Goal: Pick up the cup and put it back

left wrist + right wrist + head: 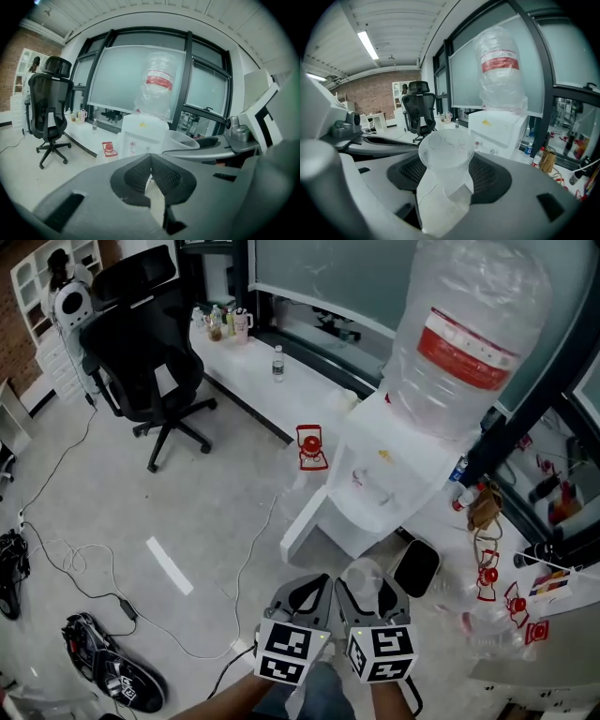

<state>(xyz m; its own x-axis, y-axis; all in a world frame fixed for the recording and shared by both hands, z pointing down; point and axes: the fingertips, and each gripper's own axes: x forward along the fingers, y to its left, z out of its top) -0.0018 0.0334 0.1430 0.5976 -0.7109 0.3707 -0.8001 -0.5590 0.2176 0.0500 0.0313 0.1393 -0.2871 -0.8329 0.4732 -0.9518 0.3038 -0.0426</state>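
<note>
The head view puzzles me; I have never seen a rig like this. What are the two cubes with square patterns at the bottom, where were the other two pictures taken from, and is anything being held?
There is no robot here: a person carries a hand-held gripper in each hand. The head view comes from a camera on the person's head, looking down at the left gripper and the right gripper; the patterned cubes are parts of them. The other two pictures come from cameras that ride on each gripper and look along its jaws. The left gripper's jaws are closed together on nothing. The right gripper is closed on a clear plastic cup, which is squeezed in at its lower part. Ahead stands a white water dispenser with a big bottle on top. An office chair stands farther off.
</note>
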